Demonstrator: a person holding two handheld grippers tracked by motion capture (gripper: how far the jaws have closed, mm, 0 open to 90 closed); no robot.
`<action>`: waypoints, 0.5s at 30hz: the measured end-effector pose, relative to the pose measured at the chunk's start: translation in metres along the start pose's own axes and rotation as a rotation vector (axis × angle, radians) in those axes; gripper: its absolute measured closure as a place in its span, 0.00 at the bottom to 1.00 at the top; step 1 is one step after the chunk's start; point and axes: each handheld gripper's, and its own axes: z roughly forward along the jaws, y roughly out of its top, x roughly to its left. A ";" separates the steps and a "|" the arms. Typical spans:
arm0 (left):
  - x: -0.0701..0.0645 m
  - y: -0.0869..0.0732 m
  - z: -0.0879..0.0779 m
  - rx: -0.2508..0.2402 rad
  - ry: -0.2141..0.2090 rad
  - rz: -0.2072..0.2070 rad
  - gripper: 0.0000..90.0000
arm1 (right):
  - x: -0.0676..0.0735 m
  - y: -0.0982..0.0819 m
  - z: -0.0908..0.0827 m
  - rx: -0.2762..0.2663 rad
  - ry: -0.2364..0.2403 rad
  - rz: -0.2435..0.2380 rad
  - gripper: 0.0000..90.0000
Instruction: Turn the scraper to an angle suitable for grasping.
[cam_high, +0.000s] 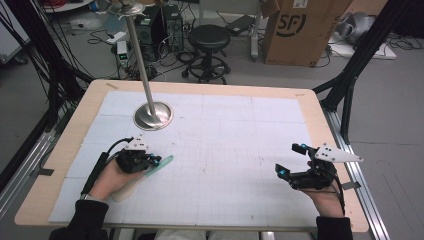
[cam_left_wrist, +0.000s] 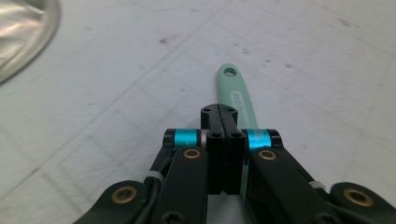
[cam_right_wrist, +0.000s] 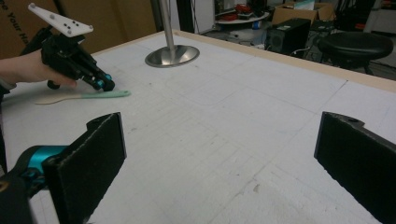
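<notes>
A wooden-edged desk (cam_high: 60, 150) covered with a white gridded mat (cam_high: 225, 150) sits in front of the person. The landmark on it is a metal stand (cam_high: 153, 115): a round shiny base with a thin pole rising from it, at the far left part of the mat.

On the person's side of the stand's base, the left gripper (cam_high: 156, 161) is held low over the mat by the left hand (cam_high: 112, 175). Its jaws are pressed together. From the gripper's own camera the jaw tips sit right over a mint-green spatula (cam_left_wrist: 236, 95), but I cannot tell whether they pinch it or only rest shut above it. The spatula lies flat on the mat; its green handle, with a hanging hole at the end, points away from the hand. In the right gripper view a pale wooden-looking end shows on the other side, near the hand. The edge of the stand's base shows at the top left corner of the left gripper view.

Well apart from the stand, near the right edge of the mat, the right gripper (cam_high: 290, 160) is held by the right hand (cam_high: 325, 197). Its jaws are spread wide with nothing between them, just bare mat.

Beyond the desk, behind the stand, there is a black stool (cam_high: 209, 37) and a cardboard box (cam_high: 300, 27) on the floor.
</notes>
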 end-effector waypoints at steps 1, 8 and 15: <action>0.000 0.000 0.000 0.000 0.000 0.000 1.00 | 0.000 0.000 0.001 -0.001 0.001 0.003 0.01; -0.021 0.000 0.004 -0.011 -0.176 0.134 1.00 | 0.000 0.001 0.005 0.006 0.008 -0.001 0.01; -0.023 0.004 -0.004 -0.040 -0.141 0.130 1.00 | 0.000 0.003 0.010 0.009 0.021 -0.004 0.01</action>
